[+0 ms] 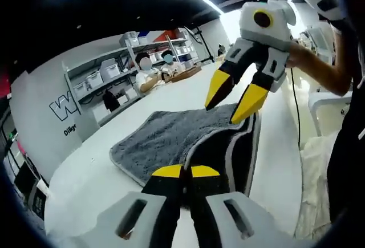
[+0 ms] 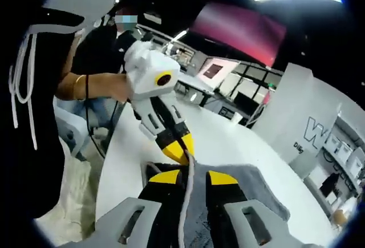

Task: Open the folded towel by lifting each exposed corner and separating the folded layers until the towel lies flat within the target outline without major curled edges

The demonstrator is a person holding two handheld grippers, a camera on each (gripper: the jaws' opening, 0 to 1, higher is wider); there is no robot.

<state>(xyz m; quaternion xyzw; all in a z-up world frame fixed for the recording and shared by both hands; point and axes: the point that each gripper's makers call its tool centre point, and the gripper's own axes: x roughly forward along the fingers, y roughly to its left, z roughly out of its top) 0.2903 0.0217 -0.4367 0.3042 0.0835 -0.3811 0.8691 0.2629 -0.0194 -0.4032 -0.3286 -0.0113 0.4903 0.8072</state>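
A grey towel (image 1: 165, 137) with a pale hem lies folded on the white table (image 1: 85, 185). Its near edge is doubled over, showing a dark underside (image 1: 219, 148). My left gripper (image 1: 186, 171) is shut on that near edge; in the right gripper view the left gripper (image 2: 181, 148) pinches the hem. My right gripper (image 2: 193, 177) stands open, the towel's pale hem (image 2: 185, 202) running between its jaws. From the left gripper view, the right gripper (image 1: 234, 97) hovers at the towel's far right corner, held by a person's hand.
The person (image 2: 34, 117) stands along the table's edge. A white chair (image 1: 325, 102) is beside the table. Shelves with bins (image 1: 114, 71) and seated people line the far wall. Bare table surface (image 2: 228, 139) stretches beyond the towel.
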